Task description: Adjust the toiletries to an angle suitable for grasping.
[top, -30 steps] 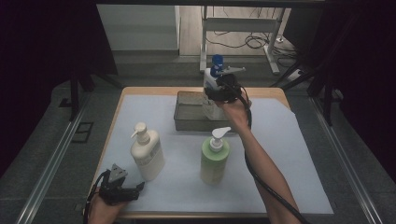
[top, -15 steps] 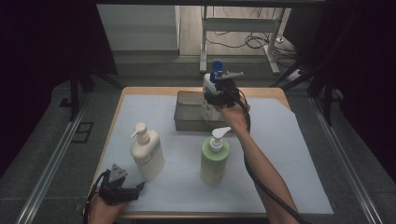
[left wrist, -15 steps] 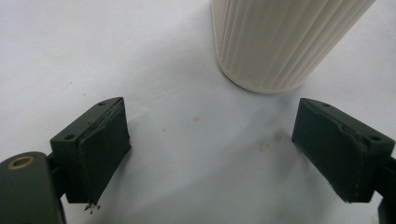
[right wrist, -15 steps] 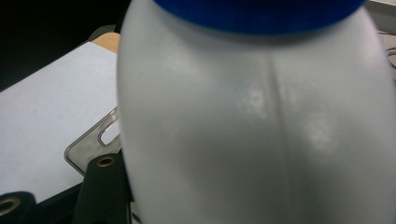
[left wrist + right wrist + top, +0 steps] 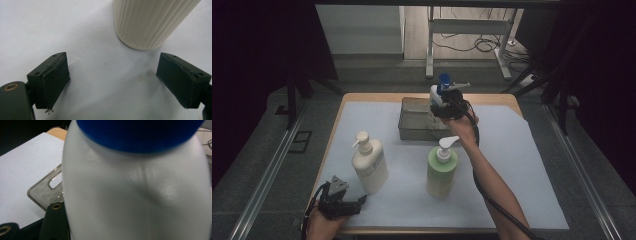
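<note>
High view: The right gripper (image 5: 447, 105) grips a white bottle with a blue cap (image 5: 438, 100) over the right part of the clear grey tray (image 5: 412, 122), at the far edge of the white table cover (image 5: 522, 165). The right forearm extends diagonally from the lower right corner toward the tray, with the hand wrapped around the gripper body and the cable trailing along the arm. The left gripper (image 5: 354, 202) rests low at the near left edge of the cover, jaws pointing right toward the base of the cream pump bottle (image 5: 369, 165). A green pump bottle (image 5: 442, 170) stands upright near the centre, apart from the cream one. A faint label panel shows on the cream pump bottle; its writing is too small to read.

Left gripper view: The jaws stand spread wide with nothing between them. The ribbed base of the cream pump bottle (image 5: 152, 22) stands just beyond the jaws, not touching them. No writing is visible.

Right gripper view: The white bottle with a blue cap (image 5: 137, 192) sits between the jaws, which pinch its body. A corner of the clear grey tray (image 5: 42, 192) lies below and behind it. The bottle surface shows no readable label.
</note>
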Tool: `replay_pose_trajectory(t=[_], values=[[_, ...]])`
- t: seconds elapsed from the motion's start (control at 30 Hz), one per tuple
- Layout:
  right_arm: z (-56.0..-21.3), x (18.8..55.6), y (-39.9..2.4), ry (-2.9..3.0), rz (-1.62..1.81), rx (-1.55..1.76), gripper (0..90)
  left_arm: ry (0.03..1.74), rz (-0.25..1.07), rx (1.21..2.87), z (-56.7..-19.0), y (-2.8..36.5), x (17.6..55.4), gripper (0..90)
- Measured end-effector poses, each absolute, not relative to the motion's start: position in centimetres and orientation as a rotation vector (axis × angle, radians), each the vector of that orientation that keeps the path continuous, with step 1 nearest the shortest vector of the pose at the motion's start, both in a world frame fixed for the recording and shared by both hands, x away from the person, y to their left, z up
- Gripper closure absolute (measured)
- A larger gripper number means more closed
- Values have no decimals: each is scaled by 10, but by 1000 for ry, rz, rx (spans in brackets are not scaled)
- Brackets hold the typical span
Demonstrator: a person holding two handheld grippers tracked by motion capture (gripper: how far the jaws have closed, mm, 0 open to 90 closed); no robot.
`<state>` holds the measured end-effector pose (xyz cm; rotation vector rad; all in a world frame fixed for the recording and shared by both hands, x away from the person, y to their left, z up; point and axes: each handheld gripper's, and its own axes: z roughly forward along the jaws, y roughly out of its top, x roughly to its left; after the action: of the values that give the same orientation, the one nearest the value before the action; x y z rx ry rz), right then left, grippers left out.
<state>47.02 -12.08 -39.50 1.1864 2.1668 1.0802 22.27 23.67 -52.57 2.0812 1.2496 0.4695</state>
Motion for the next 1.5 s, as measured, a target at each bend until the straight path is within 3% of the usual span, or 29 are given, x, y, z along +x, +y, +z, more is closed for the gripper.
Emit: replay_pose_trajectory(t=[1.5], values=[[-406, 466, -132, 2212, 1106, 1132, 366, 1252, 471, 2080, -526, 236, 223, 108]])
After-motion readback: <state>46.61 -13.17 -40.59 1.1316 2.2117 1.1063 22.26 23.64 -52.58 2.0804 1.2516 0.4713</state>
